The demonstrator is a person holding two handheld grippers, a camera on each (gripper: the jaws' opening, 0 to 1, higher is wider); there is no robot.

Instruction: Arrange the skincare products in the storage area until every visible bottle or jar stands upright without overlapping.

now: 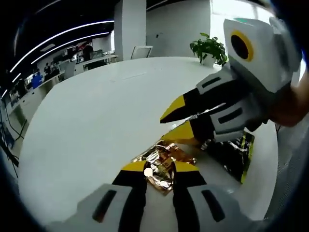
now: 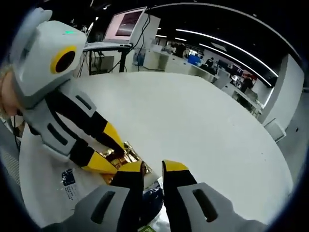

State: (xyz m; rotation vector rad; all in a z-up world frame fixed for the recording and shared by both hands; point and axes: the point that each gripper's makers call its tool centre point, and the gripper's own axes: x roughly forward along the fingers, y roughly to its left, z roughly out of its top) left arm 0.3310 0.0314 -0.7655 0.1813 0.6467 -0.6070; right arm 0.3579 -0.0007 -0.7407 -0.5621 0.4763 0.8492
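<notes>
A crumpled gold foil packet lies on the white round table. My left gripper is shut on its near end, one yellow tip on each side. In the right gripper view the same left gripper comes in from the left with the gold foil packet between its tips. My right gripper reaches in from the right, its jaws a little apart, above a black packet with a yellow edge. In its own view the right gripper shows bare table between its tips and a dark packet lower down between the fingers.
A potted green plant stands at the table's far edge. A white sheet with blue print lies by the left gripper. Office desks, a monitor and chairs ring the table. A person's hand holds the right gripper.
</notes>
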